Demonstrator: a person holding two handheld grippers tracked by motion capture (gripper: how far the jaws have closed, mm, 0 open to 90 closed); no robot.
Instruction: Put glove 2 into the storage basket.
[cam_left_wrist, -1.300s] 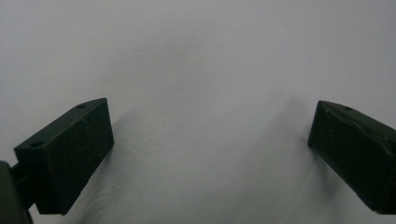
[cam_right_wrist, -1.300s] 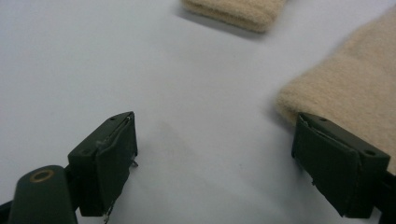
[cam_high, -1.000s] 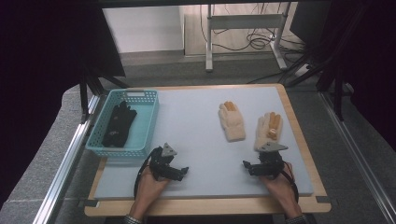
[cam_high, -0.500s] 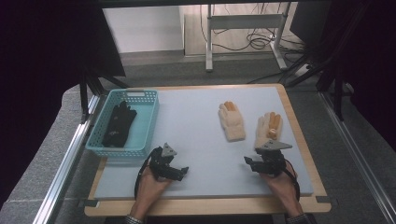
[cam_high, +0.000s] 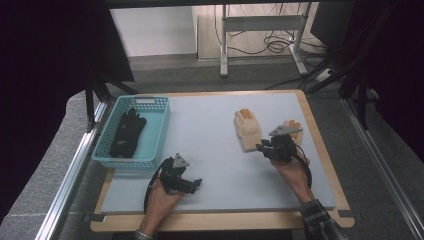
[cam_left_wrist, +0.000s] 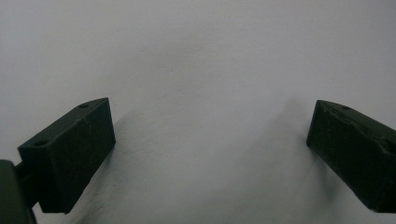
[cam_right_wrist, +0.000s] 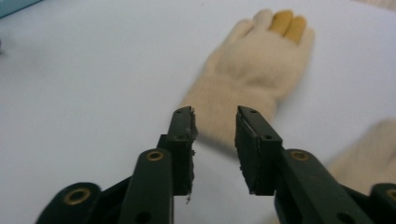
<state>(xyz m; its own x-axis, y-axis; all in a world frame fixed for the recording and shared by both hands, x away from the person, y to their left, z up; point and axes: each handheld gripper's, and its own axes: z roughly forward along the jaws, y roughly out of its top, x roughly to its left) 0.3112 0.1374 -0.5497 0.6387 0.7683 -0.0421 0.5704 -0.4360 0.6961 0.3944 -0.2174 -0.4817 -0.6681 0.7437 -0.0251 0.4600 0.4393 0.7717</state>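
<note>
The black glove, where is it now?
In the high view, the black glove lies inside the teal basket at the table's left, beyond the left gripper.

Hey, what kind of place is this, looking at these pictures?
Probably a lab recording station: a padded table ringed by dark curtains, hand-held grippers working gloves, and cables trailing under a desk frame behind.

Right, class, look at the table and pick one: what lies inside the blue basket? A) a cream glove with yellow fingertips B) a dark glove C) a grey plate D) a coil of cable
B: in the high view a dark glove lies in the blue basket, while the cream gloves, one at, lie out on the table near the right tool.
</note>
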